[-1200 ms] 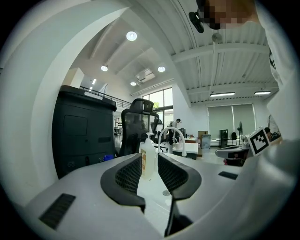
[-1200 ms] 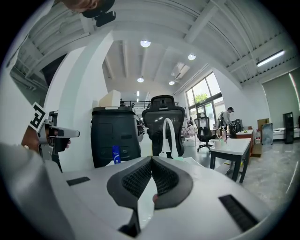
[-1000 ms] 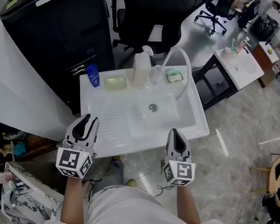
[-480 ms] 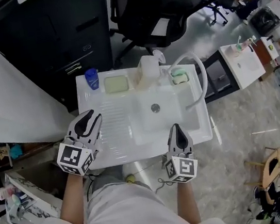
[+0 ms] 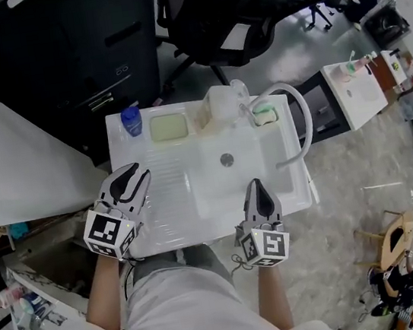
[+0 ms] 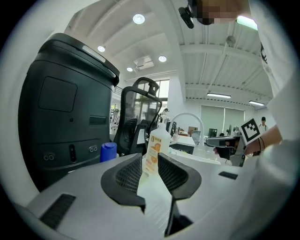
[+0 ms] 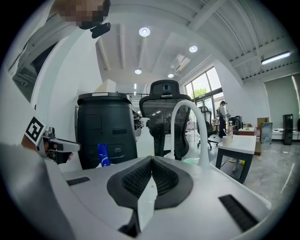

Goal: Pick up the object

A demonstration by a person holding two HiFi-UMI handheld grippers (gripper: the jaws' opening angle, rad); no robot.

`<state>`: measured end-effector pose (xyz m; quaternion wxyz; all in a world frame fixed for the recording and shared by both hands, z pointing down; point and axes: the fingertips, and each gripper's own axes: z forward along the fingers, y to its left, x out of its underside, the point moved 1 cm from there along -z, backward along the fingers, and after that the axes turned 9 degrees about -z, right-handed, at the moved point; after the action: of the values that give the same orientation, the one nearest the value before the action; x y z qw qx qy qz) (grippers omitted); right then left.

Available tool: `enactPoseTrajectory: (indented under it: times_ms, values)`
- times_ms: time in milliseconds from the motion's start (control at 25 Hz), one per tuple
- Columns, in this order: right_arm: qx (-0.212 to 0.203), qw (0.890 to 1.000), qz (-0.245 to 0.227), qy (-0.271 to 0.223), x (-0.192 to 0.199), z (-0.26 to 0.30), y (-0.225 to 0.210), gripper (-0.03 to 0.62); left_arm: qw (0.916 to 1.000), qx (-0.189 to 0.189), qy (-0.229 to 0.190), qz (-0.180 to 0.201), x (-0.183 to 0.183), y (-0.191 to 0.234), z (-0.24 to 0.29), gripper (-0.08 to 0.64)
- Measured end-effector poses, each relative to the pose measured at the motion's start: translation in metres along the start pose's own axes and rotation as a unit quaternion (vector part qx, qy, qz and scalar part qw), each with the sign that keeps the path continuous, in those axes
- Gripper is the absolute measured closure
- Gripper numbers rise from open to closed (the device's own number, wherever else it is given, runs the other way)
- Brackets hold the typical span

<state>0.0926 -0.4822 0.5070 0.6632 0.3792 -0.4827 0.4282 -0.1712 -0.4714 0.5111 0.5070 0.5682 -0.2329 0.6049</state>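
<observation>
Head view, lower centre: compared with one second ago, the right gripper (image 5: 257, 183) reaches further in over the near rim of the white sink unit (image 5: 201, 229), and the left gripper (image 5: 134, 171) sits over the ribbed drainer at centre left (part of this shift is camera motion). Nothing is grasped. The approach is judged under way, the pick-up not yet started

Finger state:
- Left gripper: fingers apart with a narrow gap, empty
- Right gripper: fingers together, tips touching, empty

Object location: the task does not say which item is meant. Candidates stand along the far rim, upper centre of the frame: a blue bottle (image 5: 131, 120), a pale soap bar (image 5: 168, 127), an orange-labelled bottle (image 5: 219, 105) and a green item (image 5: 264, 116). In the left gripper view the orange-labelled bottle lines up with the gap between the fingers, well apart from them, so it is the likely target

Limits of view:
- Bottle base is hidden behind the left fingers
- Green item is too small to identify
- Each gripper body blocks the basin in its own gripper view
</observation>
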Motion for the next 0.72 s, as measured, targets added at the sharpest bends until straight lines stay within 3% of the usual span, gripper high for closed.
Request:
enactPoseTrajectory:
  times_ms: [560,720]
  values:
    - [-0.044,0.999,-0.004,-0.004,0.007,0.047,-0.010,0.586,0.9942,0.006,0.063,0.087,0.011,-0.003,0.052,0.448]
    - [-0.050,0.999,0.003,-0.006,0.009,0.058,-0.012,0.586,0.9866,0.013,0.096,0.132,0.017,-0.001,0.072,0.448]
